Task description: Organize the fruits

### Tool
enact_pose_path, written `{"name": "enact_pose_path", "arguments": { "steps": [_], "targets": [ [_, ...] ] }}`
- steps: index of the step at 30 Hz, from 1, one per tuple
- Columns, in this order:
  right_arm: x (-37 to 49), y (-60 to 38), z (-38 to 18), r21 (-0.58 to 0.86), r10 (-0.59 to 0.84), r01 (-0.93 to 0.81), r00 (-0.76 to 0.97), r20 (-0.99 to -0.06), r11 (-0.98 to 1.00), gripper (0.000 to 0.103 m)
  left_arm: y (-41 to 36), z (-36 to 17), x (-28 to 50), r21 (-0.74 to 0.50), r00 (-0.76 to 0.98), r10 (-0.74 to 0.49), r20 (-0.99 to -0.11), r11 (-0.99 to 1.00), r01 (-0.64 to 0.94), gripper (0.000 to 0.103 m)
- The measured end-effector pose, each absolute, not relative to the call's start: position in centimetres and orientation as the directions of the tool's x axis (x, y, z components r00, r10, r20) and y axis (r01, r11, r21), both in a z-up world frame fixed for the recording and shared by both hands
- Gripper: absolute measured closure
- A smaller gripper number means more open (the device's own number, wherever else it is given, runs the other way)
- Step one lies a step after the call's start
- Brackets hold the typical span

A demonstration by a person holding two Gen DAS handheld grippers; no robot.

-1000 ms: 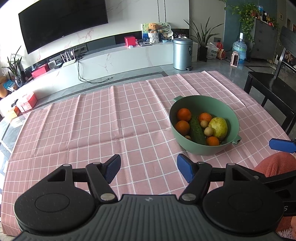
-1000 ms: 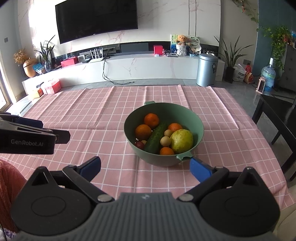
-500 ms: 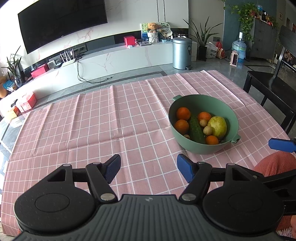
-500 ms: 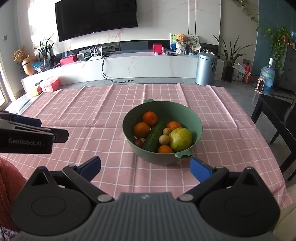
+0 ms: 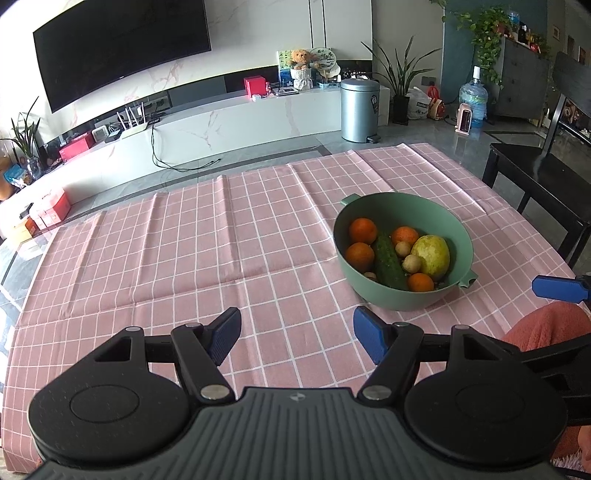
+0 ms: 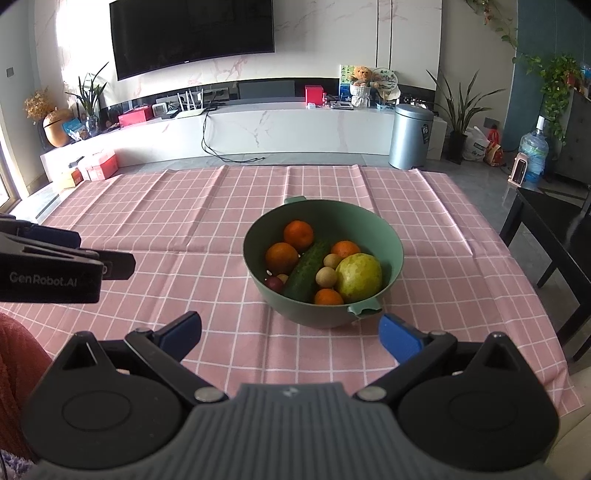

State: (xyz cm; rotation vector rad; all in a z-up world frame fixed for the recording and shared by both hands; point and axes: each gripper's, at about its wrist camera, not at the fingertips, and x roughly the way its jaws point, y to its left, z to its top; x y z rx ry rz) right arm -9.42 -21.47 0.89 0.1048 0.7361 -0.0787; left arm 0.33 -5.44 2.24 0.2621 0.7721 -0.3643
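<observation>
Pink checked tablecloth (image 6: 192, 229) bears green fruit bowl (image 6: 391, 236); both hand-held grippers spread, empty.

A pink checked cloth (image 6: 207, 236) covers the worktop (image 5: 22, 236), whose bare edge shows at the left. Beyond it lies a grey tiled floor (image 6: 295, 160). Against the far marble wall (image 6: 314, 40) hangs a large dark television (image 6: 192, 33), above a long white low cabinet (image 6: 258, 129) carrying red boxes, a router and a teddy bear (image 6: 361, 75). A cable hangs down the cabinet front to the floor. A steel pedal bin (image 6: 410, 136) stands at the cabinet's right end, with a tall potted plant (image 6: 458, 110) beside it and a water bottle (image 6: 533, 151) farther right. A dark chair (image 5: 543, 177) stands at the worktop's right side. Bright daylight enters from the left.
</observation>
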Motion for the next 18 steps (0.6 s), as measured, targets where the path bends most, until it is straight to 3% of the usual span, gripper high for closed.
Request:
{"name": "enact_pose_path", "arguments": {
  "steps": [18],
  "targets": [
    [-9.24, -21.1, 0.67, 0.056, -0.045, 0.112, 0.731, -0.681, 0.992, 0.004, -5.48, 2.21, 0.28, 0.122, 0.675, -0.217, -0.706, 0.901, 0.417, 0.021]
  ]
}}
